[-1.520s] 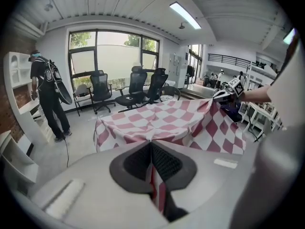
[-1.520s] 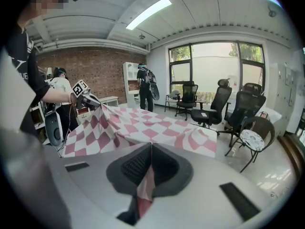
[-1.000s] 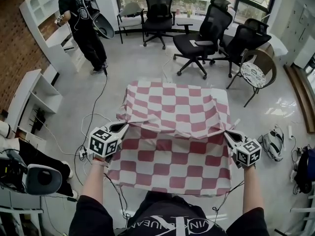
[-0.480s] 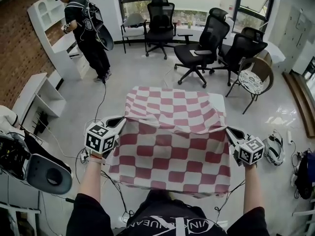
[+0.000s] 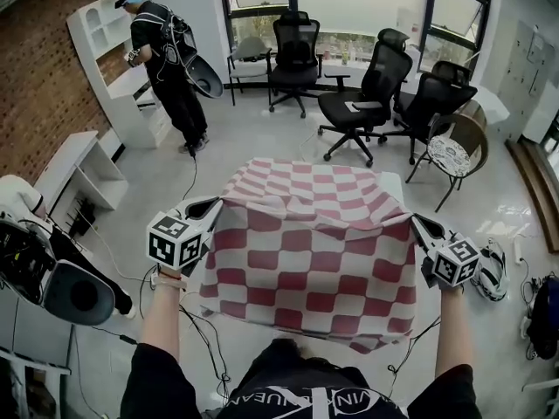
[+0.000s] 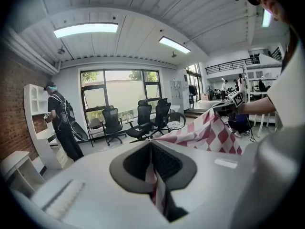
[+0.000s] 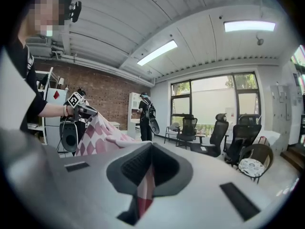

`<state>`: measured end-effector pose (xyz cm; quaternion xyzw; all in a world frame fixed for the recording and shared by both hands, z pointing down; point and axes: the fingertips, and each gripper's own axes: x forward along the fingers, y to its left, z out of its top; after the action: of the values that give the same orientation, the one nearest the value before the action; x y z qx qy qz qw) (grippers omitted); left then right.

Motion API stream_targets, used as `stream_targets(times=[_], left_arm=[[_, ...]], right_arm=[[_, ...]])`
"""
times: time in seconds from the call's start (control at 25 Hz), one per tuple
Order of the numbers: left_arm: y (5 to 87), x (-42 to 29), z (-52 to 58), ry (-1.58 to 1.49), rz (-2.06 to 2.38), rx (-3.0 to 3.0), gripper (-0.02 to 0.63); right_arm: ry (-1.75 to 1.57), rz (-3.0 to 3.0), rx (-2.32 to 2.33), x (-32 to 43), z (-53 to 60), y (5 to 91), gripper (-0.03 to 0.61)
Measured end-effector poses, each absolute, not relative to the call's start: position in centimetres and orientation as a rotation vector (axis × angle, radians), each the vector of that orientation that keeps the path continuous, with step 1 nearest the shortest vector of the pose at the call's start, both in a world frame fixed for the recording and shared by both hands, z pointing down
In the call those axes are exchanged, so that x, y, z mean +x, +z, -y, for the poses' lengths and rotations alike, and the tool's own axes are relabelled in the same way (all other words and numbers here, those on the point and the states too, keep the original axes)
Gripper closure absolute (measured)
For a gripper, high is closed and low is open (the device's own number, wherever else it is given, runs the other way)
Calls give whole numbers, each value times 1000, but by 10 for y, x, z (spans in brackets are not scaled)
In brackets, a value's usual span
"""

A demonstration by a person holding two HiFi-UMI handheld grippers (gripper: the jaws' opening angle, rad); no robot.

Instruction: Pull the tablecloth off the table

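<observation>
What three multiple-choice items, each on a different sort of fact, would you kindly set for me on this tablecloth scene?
1. In the head view, where is the standing person?
A) upper left, by the white shelves
B) upper right
C) lower right

2. What colours are the checks of the tablecloth?
A) blue and white
B) red and white
C) green and yellow

3. How are the left tongs and the right tongs?
A) both open
B) only the left shut
C) both shut on the tablecloth

Answers:
1 A, since the person stands facing the shelves at the upper left.
2 B, since red and white squares show in all three views.
3 C, since each gripper view shows checked cloth pinched between closed jaws.
</observation>
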<state>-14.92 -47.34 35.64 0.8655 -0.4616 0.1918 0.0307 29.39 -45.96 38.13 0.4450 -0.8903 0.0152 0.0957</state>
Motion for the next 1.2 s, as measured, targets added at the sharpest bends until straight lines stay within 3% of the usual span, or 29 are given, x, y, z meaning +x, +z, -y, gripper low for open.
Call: stream_targets(times=[0.88, 1.2], left_arm=[[330, -212, 333, 526, 1485, 2704, 600], [393, -247, 229, 458, 1487, 2710, 600]], right_arm=[[-89, 2574, 1425, 245, 313, 334, 566], [-90, 2565, 1458, 217, 192, 393, 566]])
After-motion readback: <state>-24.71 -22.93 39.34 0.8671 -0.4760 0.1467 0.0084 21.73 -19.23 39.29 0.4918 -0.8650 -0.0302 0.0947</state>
